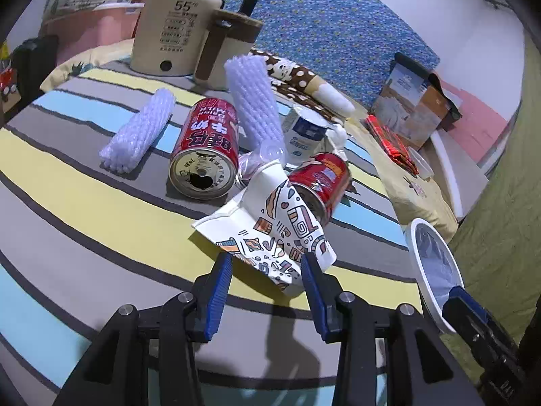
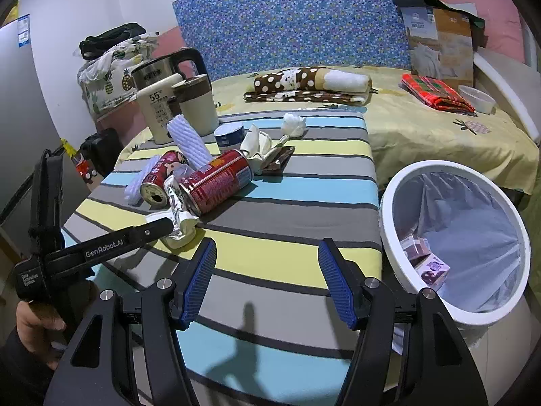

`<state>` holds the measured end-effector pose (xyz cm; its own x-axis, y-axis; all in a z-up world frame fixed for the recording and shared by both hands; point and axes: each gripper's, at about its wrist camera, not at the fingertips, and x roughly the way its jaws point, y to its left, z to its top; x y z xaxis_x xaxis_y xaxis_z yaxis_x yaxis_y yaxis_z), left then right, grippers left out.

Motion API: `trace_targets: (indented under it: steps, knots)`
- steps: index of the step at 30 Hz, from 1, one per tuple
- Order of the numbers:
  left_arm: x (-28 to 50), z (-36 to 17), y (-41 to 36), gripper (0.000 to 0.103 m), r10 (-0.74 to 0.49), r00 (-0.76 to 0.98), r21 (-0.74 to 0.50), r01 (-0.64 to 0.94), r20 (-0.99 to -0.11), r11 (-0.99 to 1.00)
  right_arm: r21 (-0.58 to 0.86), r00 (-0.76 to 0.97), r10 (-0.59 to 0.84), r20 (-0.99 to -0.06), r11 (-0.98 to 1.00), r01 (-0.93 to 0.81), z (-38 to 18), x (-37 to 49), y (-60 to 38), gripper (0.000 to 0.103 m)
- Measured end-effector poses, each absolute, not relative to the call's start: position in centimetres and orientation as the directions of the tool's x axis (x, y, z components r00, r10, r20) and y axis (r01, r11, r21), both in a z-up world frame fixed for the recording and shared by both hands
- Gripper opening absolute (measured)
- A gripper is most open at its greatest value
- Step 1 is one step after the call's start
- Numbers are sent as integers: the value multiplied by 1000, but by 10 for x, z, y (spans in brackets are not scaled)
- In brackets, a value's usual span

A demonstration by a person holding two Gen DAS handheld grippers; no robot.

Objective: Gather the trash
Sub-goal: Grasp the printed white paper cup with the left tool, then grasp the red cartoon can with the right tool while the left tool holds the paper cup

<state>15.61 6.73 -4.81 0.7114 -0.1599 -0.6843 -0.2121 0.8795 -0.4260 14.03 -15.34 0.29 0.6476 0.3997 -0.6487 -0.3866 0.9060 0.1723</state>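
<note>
Trash on the striped table point(image 2: 304, 209): two red cans point(image 1: 206, 149), two foam sleeves point(image 1: 138, 135), one flattened paper cup point(image 1: 270, 233) straddled by the parted left gripper point(image 1: 267, 267); right gripper point(image 2: 267, 267) parted, empty.

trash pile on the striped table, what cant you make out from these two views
- Crushed paper cup: left wrist view, whether the left tool already pinches it; pads flank it, contact unclear.
- Second red can: left wrist view, its mouth is hidden behind the cup.
- White bin: right wrist view, its bottom is hidden by the liner and small boxes; left wrist view, cut off by the right tool.
- Can lettering: too small and curved in both views.
</note>
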Motion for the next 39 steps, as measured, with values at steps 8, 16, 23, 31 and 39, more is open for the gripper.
trace_targets:
  steps: [8,16,23,31,39]
  knots:
    - [165,-50,70,19,-160,725,-421,-194,-669,886,170,630,402,-665,902,-396,-1,147,-144,64]
    - [146,-32,75,7,-99,762,-335,-160,-639,929,185,619,421,-663,894,-409,2,156,-125,64]
    - [135,-30,97,7,-44,773,-300,-192,-633,934,219,624,423,-657,899,-378,0,176,-102,64]
    - [127,-26,117,7,-8,783,-279,-211,-621,937,242,617,397,-680,915,-322,-11,201,-76,71]
    - [129,-29,125,7,-16,782,-286,-209,-623,935,199,599,339,-725,937,-288,-18,205,-80,71]
